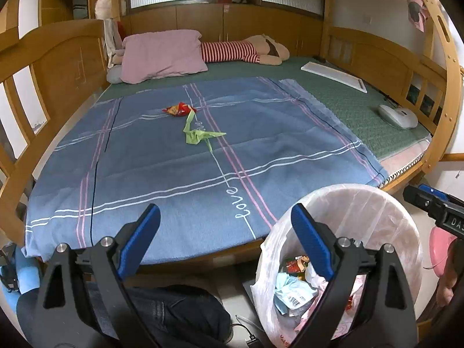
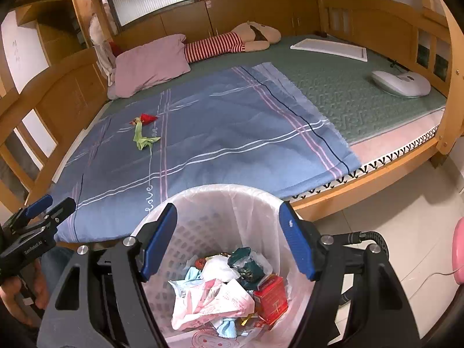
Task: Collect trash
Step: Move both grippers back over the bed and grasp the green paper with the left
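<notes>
A red snack wrapper [image 1: 179, 109] [image 2: 146, 119] and a crumpled green wrapper [image 1: 197, 133] [image 2: 142, 139] lie on the blue blanket [image 1: 174, 168] in the middle of the bed. A white bin with a plastic liner [image 1: 385, 203] [image 2: 220, 194] stands on the floor at the bed's near edge, holding several pieces of trash [image 2: 232, 287]. My left gripper [image 1: 226, 226] is open and empty, over the bed's near edge beside the bin. My right gripper [image 2: 227, 226] is open and empty, right above the bin's mouth.
A pink pillow [image 1: 162, 55], a striped plush toy [image 1: 240, 50], a white board [image 1: 333, 76] and a white device [image 1: 398, 116] lie on the green mat. Wooden rails [image 1: 43, 66] enclose the bed. A pink object [image 2: 458, 252] sits on the floor right.
</notes>
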